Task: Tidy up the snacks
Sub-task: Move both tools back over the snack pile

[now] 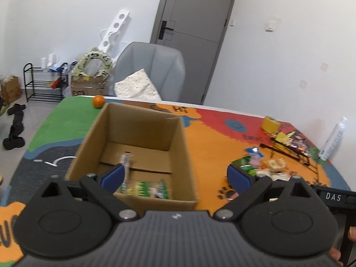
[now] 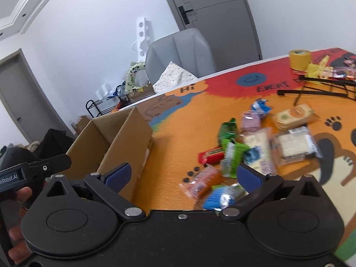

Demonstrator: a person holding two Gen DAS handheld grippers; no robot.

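The left gripper (image 1: 175,173) is hovering over the near rim of the cardboard box (image 1: 142,133), its fingers spread wide with nothing between them; a green snack packet (image 1: 144,189) is lying on the box floor beneath. The box is sitting toward the surface's (image 2: 178,133) left edge, apparently as the collecting bin. The right gripper (image 2: 189,178), fingers likewise wide and empty, is pointing at the loose snack pile (image 2: 251,151) spread mid-surface beside the box, probably lining up a next pick.
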